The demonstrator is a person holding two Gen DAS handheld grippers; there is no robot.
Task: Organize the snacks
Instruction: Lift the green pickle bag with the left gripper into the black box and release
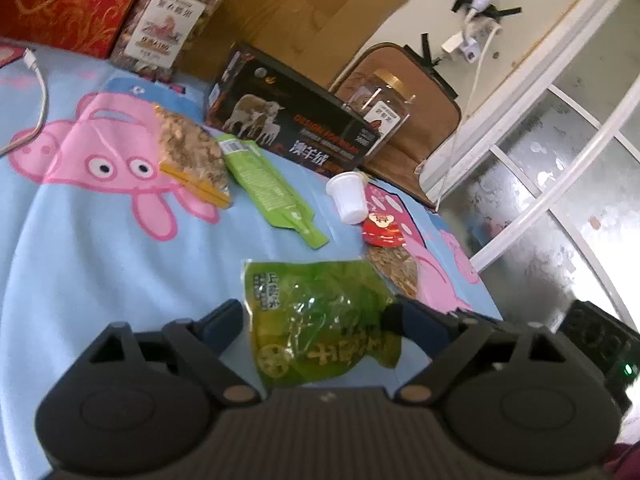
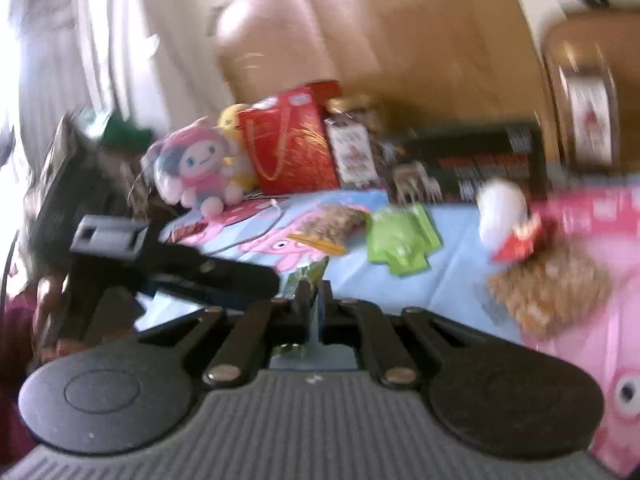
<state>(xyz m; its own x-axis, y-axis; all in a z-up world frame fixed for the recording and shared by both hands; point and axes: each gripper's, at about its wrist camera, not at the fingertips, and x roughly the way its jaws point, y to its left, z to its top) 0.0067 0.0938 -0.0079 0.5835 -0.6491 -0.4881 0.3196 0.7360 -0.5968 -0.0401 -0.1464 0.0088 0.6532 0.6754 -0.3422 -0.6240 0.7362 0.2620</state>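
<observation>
In the left wrist view a green-yellow snack bag point(image 1: 320, 316) hangs in front of the camera, between the wide-apart fingers of my left gripper point(image 1: 316, 312), which does not touch it. My right gripper point(image 2: 314, 292) is shut on that bag's edge point(image 2: 306, 276) and holds it above the blue cartoon cloth point(image 1: 100, 260). On the cloth lie a clear bag of seeds point(image 1: 192, 152), a flat green pouch point(image 1: 268, 184), a white cup point(image 1: 348, 196) and a red-topped seed bag point(image 1: 390, 252). The right wrist view is blurred.
A black box with sheep point(image 1: 288, 120), a nut jar point(image 1: 168, 28), a red gift bag point(image 1: 68, 0) and a second jar point(image 1: 380, 104) stand along the back. A white cable point(image 1: 36, 92) lies at the left. Plush toys point(image 2: 200, 168) sit beside the red bag.
</observation>
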